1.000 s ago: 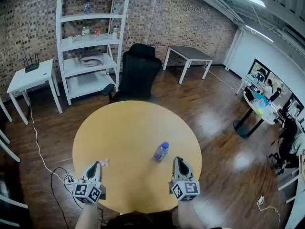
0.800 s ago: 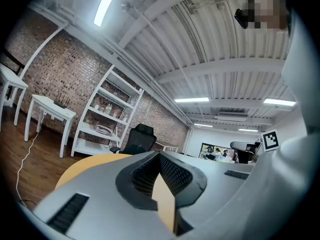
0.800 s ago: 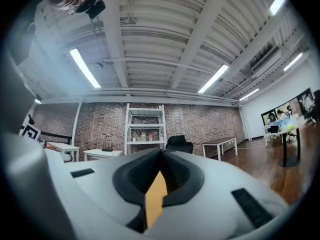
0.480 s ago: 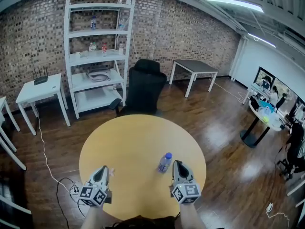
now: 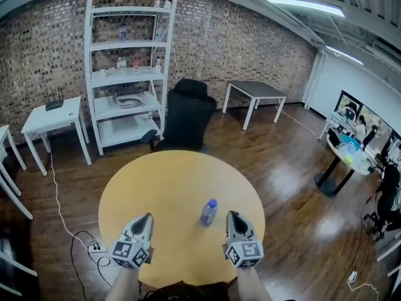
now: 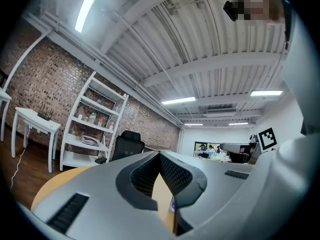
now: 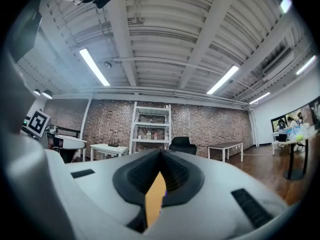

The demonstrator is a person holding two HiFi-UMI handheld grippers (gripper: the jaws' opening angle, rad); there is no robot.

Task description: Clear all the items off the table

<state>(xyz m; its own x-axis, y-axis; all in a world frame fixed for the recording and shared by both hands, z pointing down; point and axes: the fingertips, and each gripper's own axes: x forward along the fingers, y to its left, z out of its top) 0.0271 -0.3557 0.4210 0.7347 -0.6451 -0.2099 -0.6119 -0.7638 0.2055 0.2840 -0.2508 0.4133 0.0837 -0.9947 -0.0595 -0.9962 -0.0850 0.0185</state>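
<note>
Over the near edge of the round yellow table (image 5: 163, 180) we hold both tools low and pointed forward, one to each side of our body; the left gripper (image 5: 146, 218) sits toward the table's left, the right gripper (image 5: 233, 216) toward its right. Both pairs of jaws are clenched tip to tip on nothing. Each gripper view shows the ribbed pads meeting at a point, with only the yellow tabletop visible through the narrow gap behind them; we judge they are closed simply because there is no load to carry.

The task's thing is a clear water bottle (image 5: 208, 212) with a blue cap. It stands upright on the table, between the two grippers and ahead of their tips, just beside the right one and farther from the left, touching neither. We see nothing else on the tabletop, so this bottle is what keeps the table from being clear.

Beyond the table stand a black chair (image 5: 188, 115), a white shelf unit (image 5: 125, 74) against the brick wall and a small white side table (image 5: 53, 115). Where the bottle is meant to go we cannot tell.

Since the bottle stands closer to the right tool, we judge that side the likelier one to take it; its jaws would have to part wide enough to span the body, and a light, tall bottle may tip if nudged off-centre.
</note>
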